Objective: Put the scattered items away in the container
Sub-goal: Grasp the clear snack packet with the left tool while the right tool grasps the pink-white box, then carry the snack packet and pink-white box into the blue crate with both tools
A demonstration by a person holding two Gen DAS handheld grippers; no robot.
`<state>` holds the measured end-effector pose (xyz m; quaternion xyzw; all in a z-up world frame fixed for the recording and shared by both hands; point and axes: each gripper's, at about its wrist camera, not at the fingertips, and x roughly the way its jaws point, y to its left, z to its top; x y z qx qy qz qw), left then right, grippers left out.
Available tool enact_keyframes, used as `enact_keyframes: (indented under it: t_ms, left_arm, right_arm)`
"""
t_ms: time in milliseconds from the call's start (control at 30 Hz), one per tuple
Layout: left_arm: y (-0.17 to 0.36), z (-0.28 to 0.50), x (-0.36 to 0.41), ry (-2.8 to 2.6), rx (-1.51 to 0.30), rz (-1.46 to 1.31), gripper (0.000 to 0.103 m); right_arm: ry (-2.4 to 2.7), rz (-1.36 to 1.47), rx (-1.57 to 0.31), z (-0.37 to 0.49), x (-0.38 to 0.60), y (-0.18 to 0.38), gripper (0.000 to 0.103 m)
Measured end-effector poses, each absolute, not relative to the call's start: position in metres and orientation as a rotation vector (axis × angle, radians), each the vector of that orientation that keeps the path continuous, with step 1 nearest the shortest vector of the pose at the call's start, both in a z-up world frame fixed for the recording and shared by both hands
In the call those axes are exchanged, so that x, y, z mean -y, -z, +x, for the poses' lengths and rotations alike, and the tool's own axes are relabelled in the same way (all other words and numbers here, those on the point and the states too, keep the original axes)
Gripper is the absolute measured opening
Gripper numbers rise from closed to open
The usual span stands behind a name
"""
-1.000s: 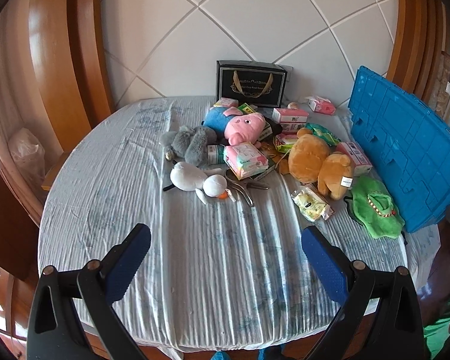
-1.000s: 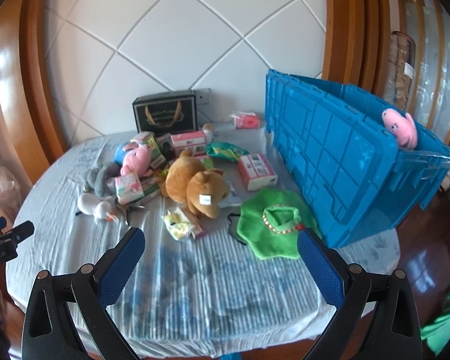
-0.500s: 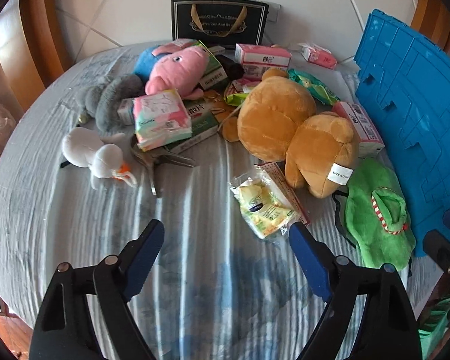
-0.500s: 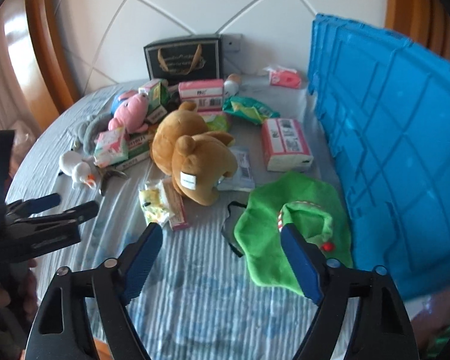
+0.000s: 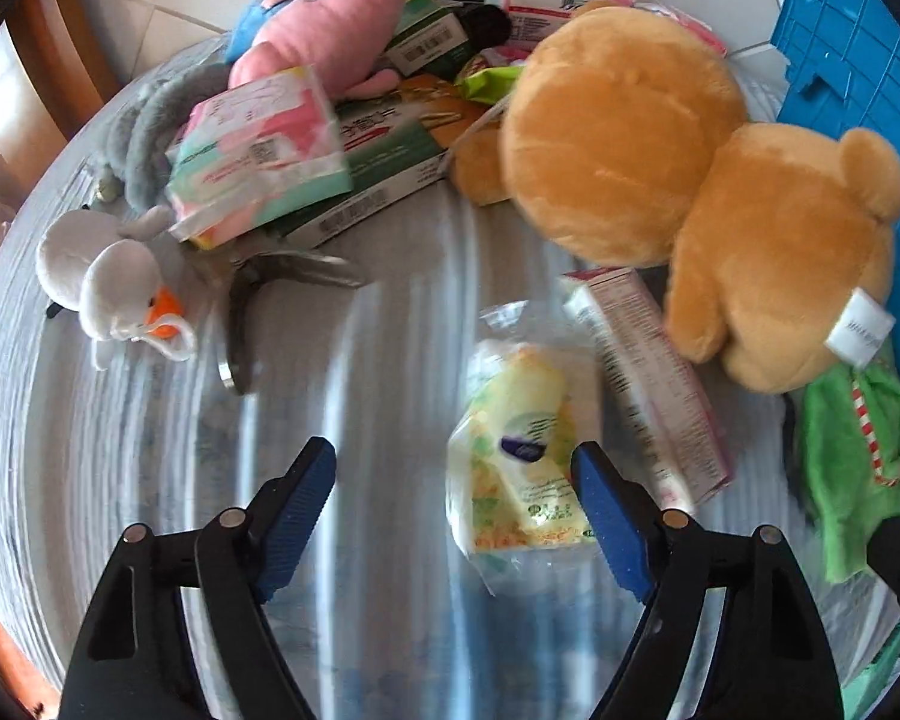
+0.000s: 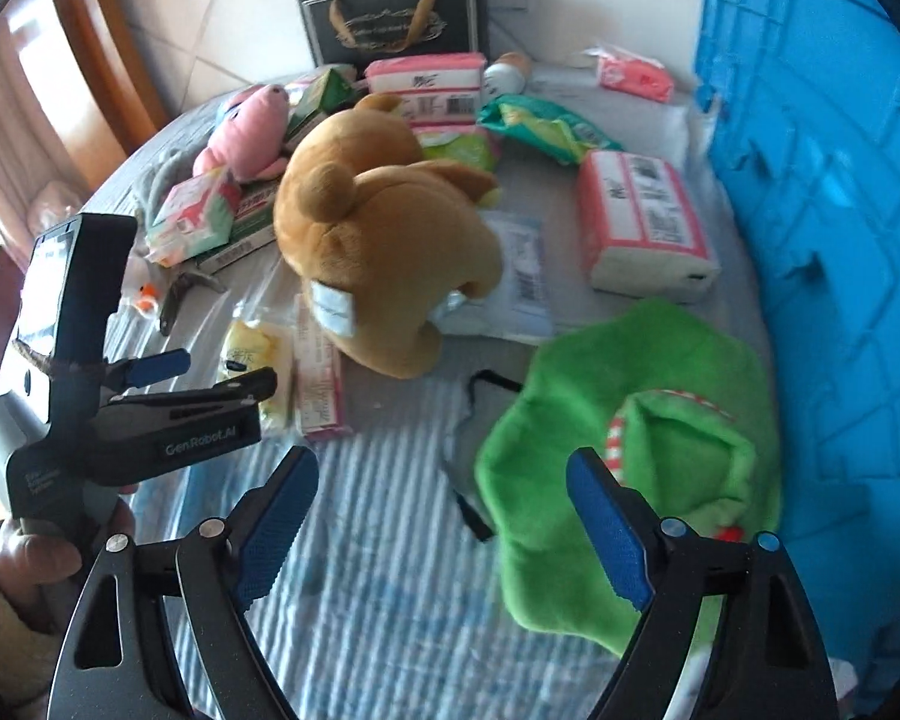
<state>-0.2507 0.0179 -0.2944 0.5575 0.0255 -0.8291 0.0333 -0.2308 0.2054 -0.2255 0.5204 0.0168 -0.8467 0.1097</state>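
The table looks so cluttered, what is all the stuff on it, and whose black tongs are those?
Teddy bear: one, brown, table centre.
Pig plush: one, pink, far left of pile.
Duck plush: one, white, orange beak, left edge.
Grey plush: one, behind the duck.
Green plush: one, beside the crate.
Yellow snack packet: one, clear wrap, between the left tongs' fingers.
Pink tissue packs: at least two, pink-white, beyond the bear.
Black gift bag: one, against the wall.
Crate: one, blue, right side.
Left tongs: black, blue pads, closing, nothing gripped.
Right tongs: same colours, opening, over the green plush.
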Motion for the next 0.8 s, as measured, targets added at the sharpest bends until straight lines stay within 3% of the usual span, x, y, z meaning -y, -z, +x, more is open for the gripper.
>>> enact_keyframes:
  t_ms: [300,367,433,533,633,667,800]
  left_arm:
    - [0.287,-0.255,-0.017,2.667,0.095,1.708,0.082]
    - [0.288,-0.256,-0.027,2.695,0.165,1.718,0.081]
    - [0.289,-0.259,-0.033,2.722,0.206,1.721,0.082]
    - [0.293,-0.268,-0.033,2.750,0.174,1.802,0.081]
    - [0.286,-0.269,-0.027,2.777,0.155,1.794,0.049]
    - [0.283,-0.269,-0.023,2.769,0.157,1.788,0.043]
    - [0.279,-0.271,0.001,2.732,0.110,1.765,0.043]
  right_arm:
    - [2.392,1.570,0.018,-0.264,-0.167,0.268,0.079]
    - [2.388,1.585,0.019,-0.269,-0.165,0.274,0.070]
    - [2.384,1.604,0.029,-0.272,-0.165,0.280,0.055]
    - [2.394,1.618,0.041,-0.276,-0.169,0.283,0.052]
    - [2.395,1.625,0.048,-0.278,-0.169,0.283,0.052]
    - [2.392,1.627,0.046,-0.278,-0.167,0.283,0.052]
    - [2.371,1.614,0.036,-0.276,-0.154,0.283,0.052]
